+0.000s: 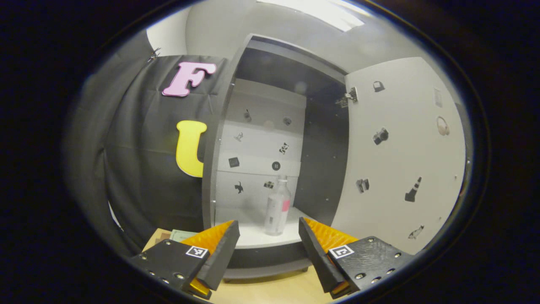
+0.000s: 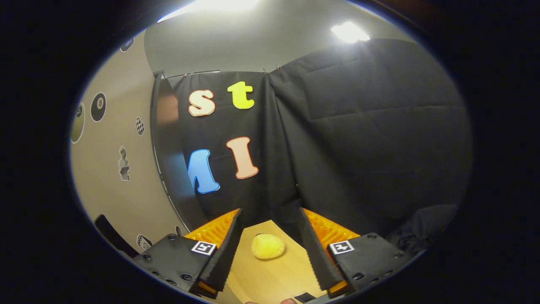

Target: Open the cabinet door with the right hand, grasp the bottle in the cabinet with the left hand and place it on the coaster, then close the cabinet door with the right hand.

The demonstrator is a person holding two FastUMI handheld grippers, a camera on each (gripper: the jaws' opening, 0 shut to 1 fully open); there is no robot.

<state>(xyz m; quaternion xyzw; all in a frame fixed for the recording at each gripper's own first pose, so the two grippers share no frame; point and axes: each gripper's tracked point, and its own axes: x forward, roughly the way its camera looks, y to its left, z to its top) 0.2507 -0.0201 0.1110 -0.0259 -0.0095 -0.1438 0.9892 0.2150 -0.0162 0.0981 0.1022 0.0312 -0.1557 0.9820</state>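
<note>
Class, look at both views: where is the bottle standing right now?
In the left gripper view the bottle stands upright on the open cabinet's bottom shelf, toward its right side, just ahead of the open left gripper.

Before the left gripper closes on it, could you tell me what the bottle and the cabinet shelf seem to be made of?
The bottle looks like clear, glossy plastic, though glass is possible: the cabinet's back shows through it. The shelf looks like smooth white laminated board, with a flat, even, matte surface.
</note>
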